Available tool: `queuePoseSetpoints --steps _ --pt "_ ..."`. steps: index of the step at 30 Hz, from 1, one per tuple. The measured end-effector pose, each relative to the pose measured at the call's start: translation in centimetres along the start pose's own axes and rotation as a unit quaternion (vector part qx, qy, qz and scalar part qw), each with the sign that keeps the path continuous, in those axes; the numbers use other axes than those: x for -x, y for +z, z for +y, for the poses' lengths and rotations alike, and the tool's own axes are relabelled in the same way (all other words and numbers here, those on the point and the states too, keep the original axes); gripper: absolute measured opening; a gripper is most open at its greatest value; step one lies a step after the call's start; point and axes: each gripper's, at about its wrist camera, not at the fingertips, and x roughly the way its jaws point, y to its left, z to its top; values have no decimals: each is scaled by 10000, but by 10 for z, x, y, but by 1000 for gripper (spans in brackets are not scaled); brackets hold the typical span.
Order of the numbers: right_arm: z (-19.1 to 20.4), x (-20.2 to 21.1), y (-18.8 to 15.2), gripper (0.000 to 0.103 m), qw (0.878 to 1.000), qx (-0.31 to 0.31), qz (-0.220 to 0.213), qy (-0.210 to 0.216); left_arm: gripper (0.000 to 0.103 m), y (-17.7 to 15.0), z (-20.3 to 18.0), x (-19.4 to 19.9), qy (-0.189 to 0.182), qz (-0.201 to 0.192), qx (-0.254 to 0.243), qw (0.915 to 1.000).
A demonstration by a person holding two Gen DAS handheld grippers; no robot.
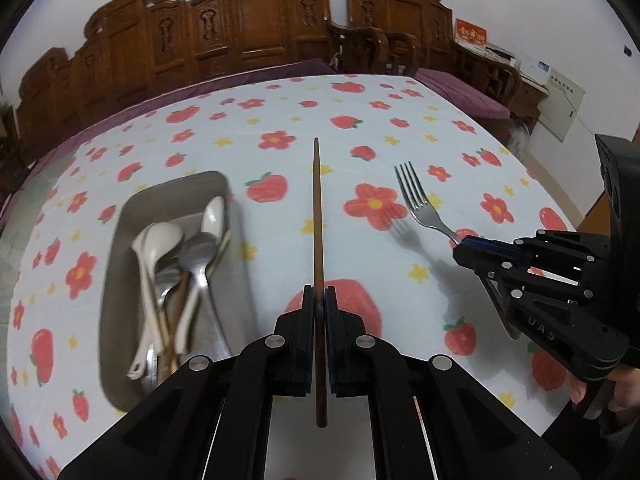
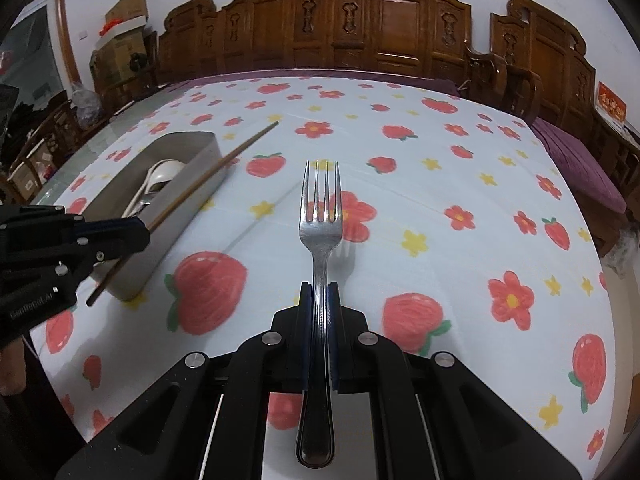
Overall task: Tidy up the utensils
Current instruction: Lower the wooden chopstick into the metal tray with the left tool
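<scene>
- Both black fingers of the left gripper [image 1: 319, 294] were seen pressed together on a slim brown wooden chopstick [image 1: 317, 216], which was clamped near its thick end and pointed toward 12 o'clock in the left wrist view.
- Both black fingers of the right gripper [image 2: 320, 290] were seen closed on the handle of a shiny stainless-steel four-tined fork [image 2: 321, 216], its tines aimed at 12 o'clock in the right wrist view and its rounded handle end left behind the pads.
- Both utensils were held clear of the white tablecloth printed with red strawberries and red and yellow flowers [image 1: 280, 120]; the fork's shadow was cast on the cloth just beside it.
- A grey rectangular metal tray [image 1: 120, 240] was seen at about 9 o'clock of the left gripper, resting on the cloth.
- White ceramic soup spoons [image 1: 150, 248], a metal spoon [image 1: 196, 252] and other partly hidden utensils were heaped inside the tray; the exact count could not be told.
- In the right wrist view, the tray [image 2: 200, 168] lay at 10 o'clock, and the held chopstick [image 2: 208, 176] was seen crossing in front of its near wall.
- Carved dark wooden furniture [image 2: 380, 20] was seen at 12 o'clock beyond the table's far edge.
</scene>
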Motion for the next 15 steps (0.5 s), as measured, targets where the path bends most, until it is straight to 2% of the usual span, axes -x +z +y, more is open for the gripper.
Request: queuePoseSetpoints --steps 15 --pt "26 11 4 9 9994 195 -195 204 4 -12 59 20 270 -26 372 9989"
